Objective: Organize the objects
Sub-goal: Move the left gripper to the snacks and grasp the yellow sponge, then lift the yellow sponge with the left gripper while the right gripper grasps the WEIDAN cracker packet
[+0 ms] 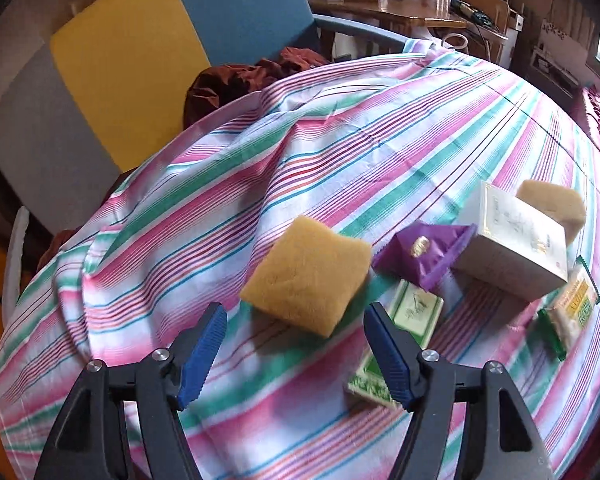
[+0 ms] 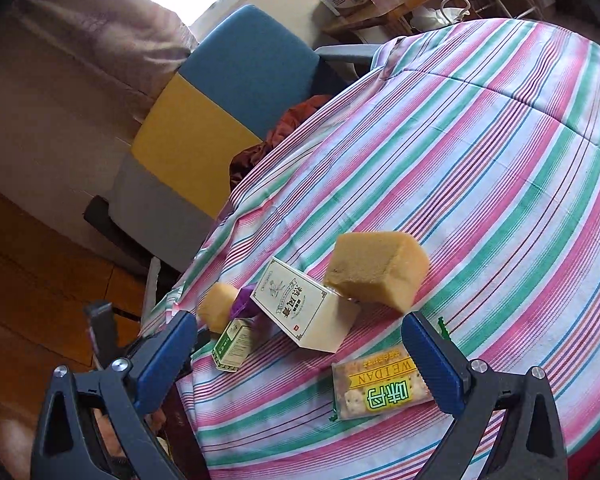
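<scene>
- Two yellow sponges lie on the striped tablecloth [image 1: 340,128]: the near sponge [image 1: 306,276] sits just ahead of the left gripper [image 1: 296,354]; the far sponge [image 1: 552,204] leans against the white box [image 1: 512,244].
- One white box; one purple pouch [image 1: 422,254] between it and the near sponge; one green box [image 1: 396,344] partly behind the left gripper's pad; one cracker packet [image 2: 380,386].
- Left gripper — jaws apart, nothing between them.
- Right gripper [image 2: 302,354] — jaws wide apart, empty; the cracker packet lies just inside its right finger.
</scene>
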### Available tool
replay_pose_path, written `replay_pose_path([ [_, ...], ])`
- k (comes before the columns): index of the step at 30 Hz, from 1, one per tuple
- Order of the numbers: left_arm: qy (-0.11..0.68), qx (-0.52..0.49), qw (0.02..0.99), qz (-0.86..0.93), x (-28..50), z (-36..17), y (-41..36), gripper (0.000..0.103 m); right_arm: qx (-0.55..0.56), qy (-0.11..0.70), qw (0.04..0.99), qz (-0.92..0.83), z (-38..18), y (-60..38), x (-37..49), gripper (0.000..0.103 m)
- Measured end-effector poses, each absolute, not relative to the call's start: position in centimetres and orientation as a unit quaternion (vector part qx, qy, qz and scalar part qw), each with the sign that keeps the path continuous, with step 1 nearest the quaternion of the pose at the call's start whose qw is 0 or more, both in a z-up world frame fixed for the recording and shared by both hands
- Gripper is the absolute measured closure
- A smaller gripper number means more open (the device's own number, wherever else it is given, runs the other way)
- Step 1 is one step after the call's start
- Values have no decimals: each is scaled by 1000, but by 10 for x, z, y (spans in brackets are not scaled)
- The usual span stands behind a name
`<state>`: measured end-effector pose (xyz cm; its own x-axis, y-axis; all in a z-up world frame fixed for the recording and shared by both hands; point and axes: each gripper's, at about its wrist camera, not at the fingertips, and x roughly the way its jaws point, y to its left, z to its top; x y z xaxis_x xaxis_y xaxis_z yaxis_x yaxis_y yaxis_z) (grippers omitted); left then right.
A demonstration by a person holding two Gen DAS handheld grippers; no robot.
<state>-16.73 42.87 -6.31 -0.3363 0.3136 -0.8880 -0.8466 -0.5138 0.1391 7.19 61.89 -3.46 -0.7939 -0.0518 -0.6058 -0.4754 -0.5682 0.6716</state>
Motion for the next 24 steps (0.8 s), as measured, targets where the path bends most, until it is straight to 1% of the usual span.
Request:
replay_pose_path([
  [4, 324, -438, 394, 740, -177, -76, 444, 31, -300, 448, 123, 833, -37, 619, 70, 0],
  [7, 318, -460, 404, 724, -187, -89, 452, 31, -304, 447, 122, 832, -39, 619, 69, 0],
  [8, 312, -470, 406, 719, -190, -94, 454, 32, -305, 447, 122, 832, -39, 619, 69, 0],
  [10, 302, -471, 406, 723, -190, -96, 453, 38, -308, 445, 124, 832, -40, 619, 68, 0],
  [12, 288, -463, 409, 731, -186, -92, 446, 40, -309, 442, 127, 832, -41, 621, 68, 0],
  [14, 274, -457, 403, 744, -184, -86, 436, 41, -305, 442, 134, 833, -40, 624, 69, 0],
  [18, 217, -468, 381, 767, -182, -70, 407, 41, -304, 440, 144, 833, -39, 628, 72, 0],
  [24, 163, -473, 384, 776, -143, -46, 368, 41, -316, 443, 155, 824, -46, 631, 70, 0],
])
